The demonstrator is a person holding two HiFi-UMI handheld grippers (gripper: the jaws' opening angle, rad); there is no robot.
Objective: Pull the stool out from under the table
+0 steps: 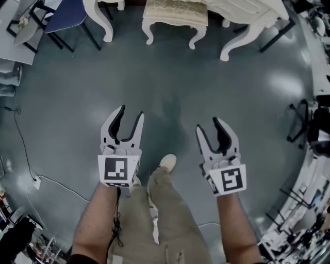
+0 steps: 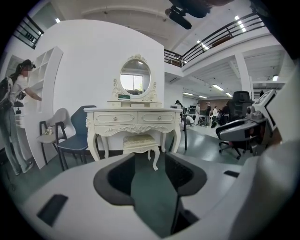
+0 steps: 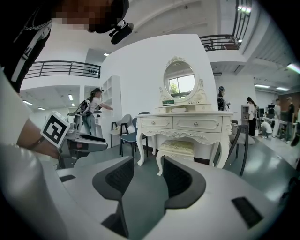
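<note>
The cream stool stands at 12 o'clock in the head view, tucked partly under the white dressing table, well apart from both grippers. A blue chair sits at 11 o'clock. Over the grey floor, the left gripper at 8 o'clock and the right gripper at 4 o'clock both have their jaws spread, with nothing between them.
</note>
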